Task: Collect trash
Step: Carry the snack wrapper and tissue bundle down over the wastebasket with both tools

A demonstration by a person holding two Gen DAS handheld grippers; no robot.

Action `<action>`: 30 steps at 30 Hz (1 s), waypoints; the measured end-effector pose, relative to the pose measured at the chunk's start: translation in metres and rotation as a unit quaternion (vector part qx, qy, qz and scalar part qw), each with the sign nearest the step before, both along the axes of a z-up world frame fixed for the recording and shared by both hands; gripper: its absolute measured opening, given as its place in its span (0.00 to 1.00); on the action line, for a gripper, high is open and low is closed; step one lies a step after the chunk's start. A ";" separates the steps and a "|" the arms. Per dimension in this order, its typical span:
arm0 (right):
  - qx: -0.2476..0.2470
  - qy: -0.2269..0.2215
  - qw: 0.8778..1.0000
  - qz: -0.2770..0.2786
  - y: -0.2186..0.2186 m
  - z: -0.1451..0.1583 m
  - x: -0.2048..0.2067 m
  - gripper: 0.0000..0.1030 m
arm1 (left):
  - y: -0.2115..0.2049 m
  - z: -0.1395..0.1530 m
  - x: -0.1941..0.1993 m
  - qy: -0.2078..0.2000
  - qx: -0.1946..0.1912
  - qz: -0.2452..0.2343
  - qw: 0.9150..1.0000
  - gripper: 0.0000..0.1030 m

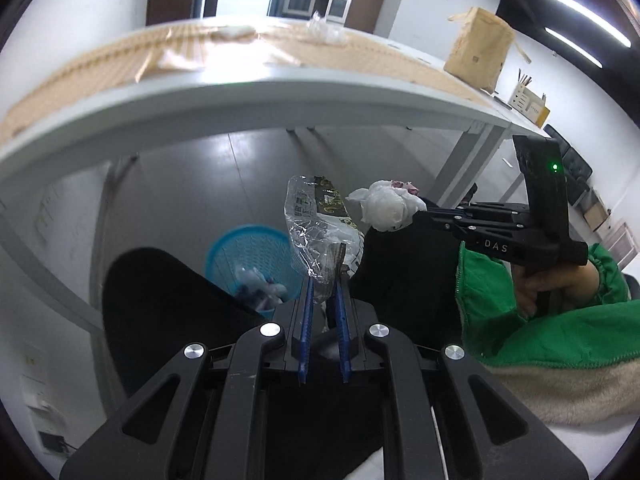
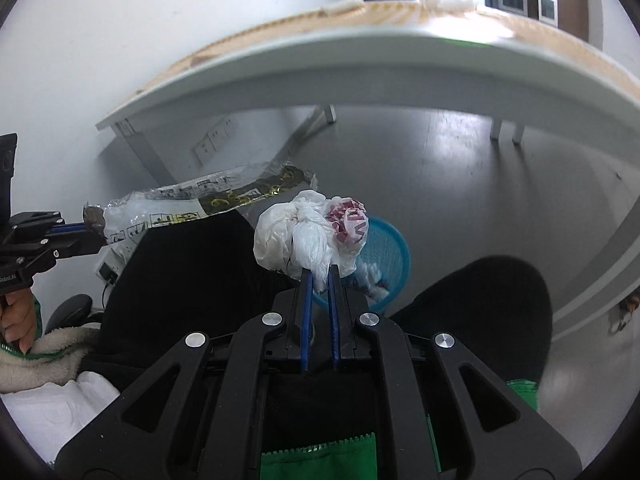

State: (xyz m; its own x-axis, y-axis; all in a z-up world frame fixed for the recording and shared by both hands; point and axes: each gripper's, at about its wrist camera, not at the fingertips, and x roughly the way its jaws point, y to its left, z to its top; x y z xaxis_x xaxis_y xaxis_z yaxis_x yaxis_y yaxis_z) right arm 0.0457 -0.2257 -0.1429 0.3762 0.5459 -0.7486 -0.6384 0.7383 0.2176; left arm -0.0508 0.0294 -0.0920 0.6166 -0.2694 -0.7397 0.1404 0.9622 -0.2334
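I had the left gripper (image 1: 325,280) clamped on the clear wrapper (image 1: 316,228) and the right gripper (image 2: 319,274) on the knotted white bag (image 2: 312,232), both above the blue basket (image 1: 248,256). The light wrapper could have drifted past its rim.

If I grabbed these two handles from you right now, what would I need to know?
Left gripper: shut on a clear plastic wrapper.
Right gripper: shut on a knotted white plastic bag.
Both pieces hang in the air below the table edge, above the person's lap.
The blue mesh bin stands on the floor just ahead and already holds some scraps.
Done: both pieces picked up.
Left: release them into the bin. More crumpled plastic seems to sit on the tabletop.
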 end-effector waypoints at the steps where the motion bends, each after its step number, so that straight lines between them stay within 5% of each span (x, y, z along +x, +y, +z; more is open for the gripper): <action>1: -0.002 0.004 1.000 -0.002 0.001 -0.004 0.002 0.07 | 0.002 -0.005 0.004 0.007 -0.007 0.000 1.000 0.10; 10: -0.018 0.048 0.998 -0.024 0.013 -0.040 0.023 0.07 | 0.012 -0.036 0.038 0.037 -0.023 0.014 0.999 0.10; 20: -0.033 0.081 0.995 -0.044 0.037 -0.068 0.057 0.07 | 0.009 -0.064 0.085 0.058 0.000 0.019 0.998 0.10; 30: -0.055 0.154 0.984 -0.073 0.070 -0.116 0.101 0.07 | 0.017 -0.121 0.140 0.128 -0.001 0.020 0.992 0.10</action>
State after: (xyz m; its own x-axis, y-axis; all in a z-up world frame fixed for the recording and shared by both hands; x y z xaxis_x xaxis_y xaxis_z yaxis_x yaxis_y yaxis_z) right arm 0.1467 -0.1552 -0.2587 0.1901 0.4129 -0.8907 -0.4396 0.8470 0.2989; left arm 0.0894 0.0463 -0.2130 0.4189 -0.2502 -0.8729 0.0374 0.9652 -0.2587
